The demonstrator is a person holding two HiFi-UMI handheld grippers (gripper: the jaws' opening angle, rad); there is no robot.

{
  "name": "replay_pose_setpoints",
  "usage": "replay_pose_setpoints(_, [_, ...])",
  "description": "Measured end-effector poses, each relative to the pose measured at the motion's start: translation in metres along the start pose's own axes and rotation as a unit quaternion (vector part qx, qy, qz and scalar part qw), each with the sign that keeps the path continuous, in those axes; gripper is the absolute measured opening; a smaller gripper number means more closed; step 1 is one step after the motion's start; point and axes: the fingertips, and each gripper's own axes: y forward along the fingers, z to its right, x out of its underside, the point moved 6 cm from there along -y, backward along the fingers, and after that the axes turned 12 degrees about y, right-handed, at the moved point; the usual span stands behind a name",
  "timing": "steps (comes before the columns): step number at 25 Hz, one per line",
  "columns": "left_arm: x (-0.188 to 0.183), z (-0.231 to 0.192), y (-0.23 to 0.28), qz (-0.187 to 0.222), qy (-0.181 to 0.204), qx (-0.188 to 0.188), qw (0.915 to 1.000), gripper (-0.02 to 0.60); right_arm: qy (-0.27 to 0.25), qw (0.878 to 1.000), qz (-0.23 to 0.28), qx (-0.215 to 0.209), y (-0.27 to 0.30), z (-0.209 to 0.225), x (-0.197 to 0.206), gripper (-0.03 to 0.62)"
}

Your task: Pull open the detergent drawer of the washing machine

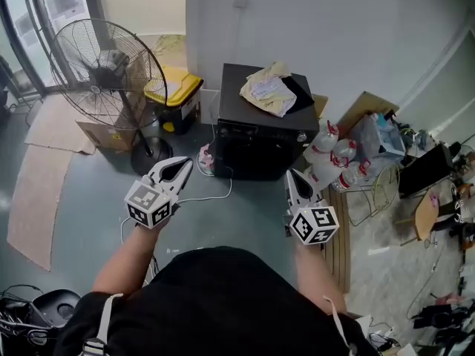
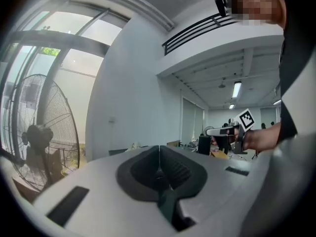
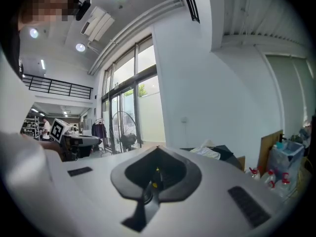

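The washing machine [image 1: 256, 136] is a black box standing on the floor against the white wall, with a yellowish cloth [image 1: 269, 91] lying on its top. Its front is dark, and I cannot make out the detergent drawer. My left gripper [image 1: 181, 163] hangs shut in the air to the left of and short of the machine, holding nothing. My right gripper [image 1: 292, 175] is also shut and empty, just short of the machine's right front corner. In the left gripper view the jaws [image 2: 159, 149] meet with nothing between them. The right gripper view shows the same [image 3: 157, 149], with the machine's top [image 3: 224, 152] low at the right.
A large floor fan [image 1: 111, 76] stands left of the machine, with a yellow-lidded bin [image 1: 177, 87] behind it. Several plastic bottles [image 1: 330, 158] and a bag [image 1: 375, 136] crowd the machine's right side. Cardboard sheets [image 1: 44, 169] lie on the floor at far left. A white cable [image 1: 215, 191] runs along the floor.
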Motion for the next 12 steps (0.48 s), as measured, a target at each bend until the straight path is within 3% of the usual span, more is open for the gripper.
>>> replay_pose_setpoints(5, [0.010,-0.027,-0.003,0.001,-0.006,0.011,0.9999,0.015,0.014,1.000,0.001,0.013,0.020,-0.010,0.002,0.000])
replay_pose_setpoints(12, [0.030,-0.051,-0.007,-0.005,-0.021,0.018,0.9996,0.015,-0.013,0.999,-0.018,0.026,0.040,-0.024,0.013,0.000])
